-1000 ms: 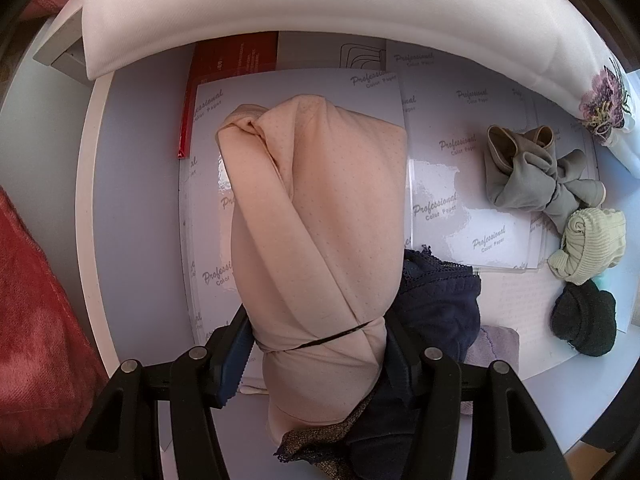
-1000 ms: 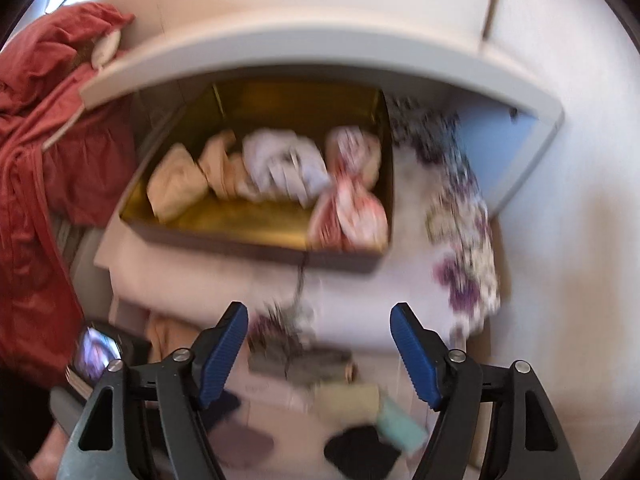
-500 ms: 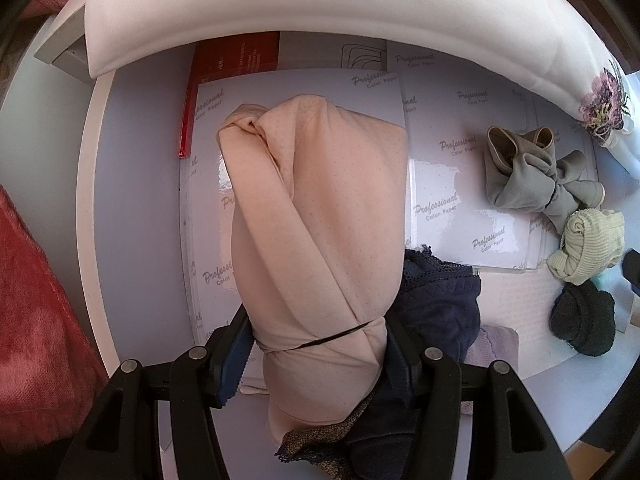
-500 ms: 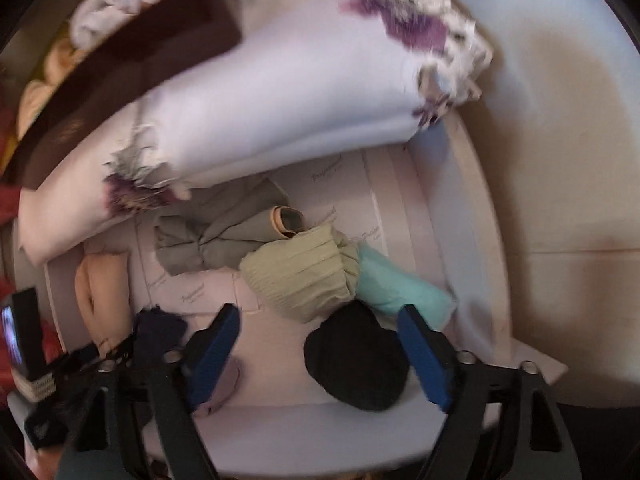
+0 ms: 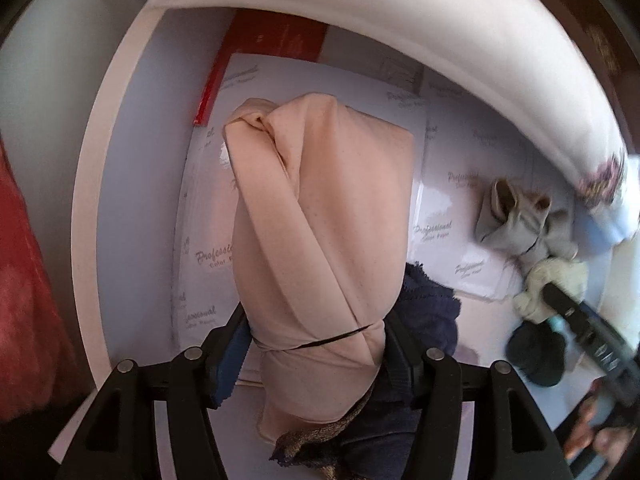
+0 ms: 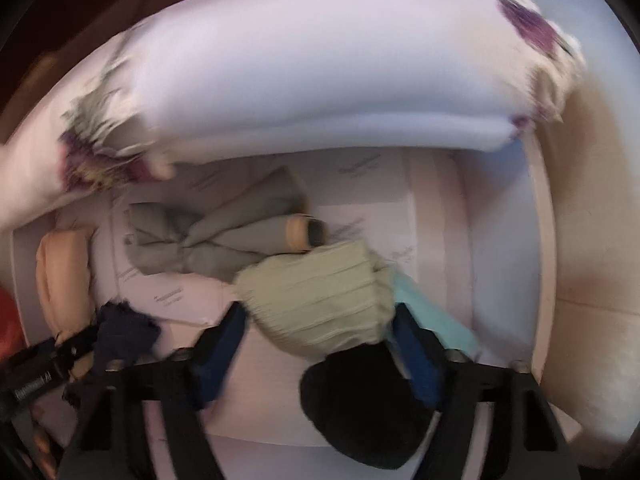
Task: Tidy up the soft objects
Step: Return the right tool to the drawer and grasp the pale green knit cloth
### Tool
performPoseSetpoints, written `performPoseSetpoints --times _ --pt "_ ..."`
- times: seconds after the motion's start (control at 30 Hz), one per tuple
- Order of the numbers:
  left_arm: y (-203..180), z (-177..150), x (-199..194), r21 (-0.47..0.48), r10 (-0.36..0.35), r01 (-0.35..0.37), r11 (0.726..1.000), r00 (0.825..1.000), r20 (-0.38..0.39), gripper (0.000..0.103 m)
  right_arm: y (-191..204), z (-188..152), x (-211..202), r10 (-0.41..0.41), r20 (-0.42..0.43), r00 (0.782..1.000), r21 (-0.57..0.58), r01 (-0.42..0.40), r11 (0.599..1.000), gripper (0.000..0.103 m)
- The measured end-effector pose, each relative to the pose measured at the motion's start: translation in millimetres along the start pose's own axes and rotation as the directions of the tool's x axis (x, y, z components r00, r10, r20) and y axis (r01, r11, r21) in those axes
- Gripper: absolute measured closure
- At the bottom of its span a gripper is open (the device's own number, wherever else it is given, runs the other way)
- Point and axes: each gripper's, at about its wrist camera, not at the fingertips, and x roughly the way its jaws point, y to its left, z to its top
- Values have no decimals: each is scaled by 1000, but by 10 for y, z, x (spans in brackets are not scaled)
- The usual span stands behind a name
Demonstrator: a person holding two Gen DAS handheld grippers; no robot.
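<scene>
My left gripper [image 5: 316,340] is shut on a rolled peach garment [image 5: 320,220] and holds it over the paper packs [image 5: 208,200]. A navy lace garment [image 5: 428,312] lies just under and to the right of it. My right gripper [image 6: 316,332] points down at the table. Its jaws are closing on a pale green roll [image 6: 320,300], and both blue pads touch the roll's sides. A black roll [image 6: 360,400] lies below the green one and a teal piece [image 6: 436,320] to its right. A grey knotted garment [image 6: 208,236] rests behind them.
A white pillow with purple flowers [image 6: 320,60] lies along the back of the white table [image 5: 92,200]. A red book [image 5: 272,36] sits under the paper packs at the back. Red cloth [image 5: 24,300] hangs at the left edge. A hand [image 5: 592,432] holds the right gripper.
The right gripper has dropped from the box view down to the table, and its jaws now sit around the pale green roll. The left gripper shifted slightly with the peach garment still in it.
</scene>
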Motion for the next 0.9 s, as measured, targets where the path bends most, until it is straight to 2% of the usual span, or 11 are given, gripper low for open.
performPoseSetpoints --times 0.23,0.5,0.6,0.73,0.9 --pt "207 69 -56 -121 -118 117 986 993 -2 38 59 -14 12 -20 3 1000 -17 20 1000 32" --pt "129 118 -48 -92 -78 77 993 997 -9 38 96 2 19 -31 -19 999 -21 31 999 29" --pt "61 115 -44 -56 -43 42 998 999 -8 38 145 17 95 -44 -25 999 -32 43 999 29" --pt "-142 81 -95 -11 -1 1 1000 1000 17 47 180 0 137 -56 -25 998 -41 55 998 30" --pt "-231 4 -380 15 -43 42 999 996 76 48 208 -33 175 -74 -23 997 -60 72 996 32"
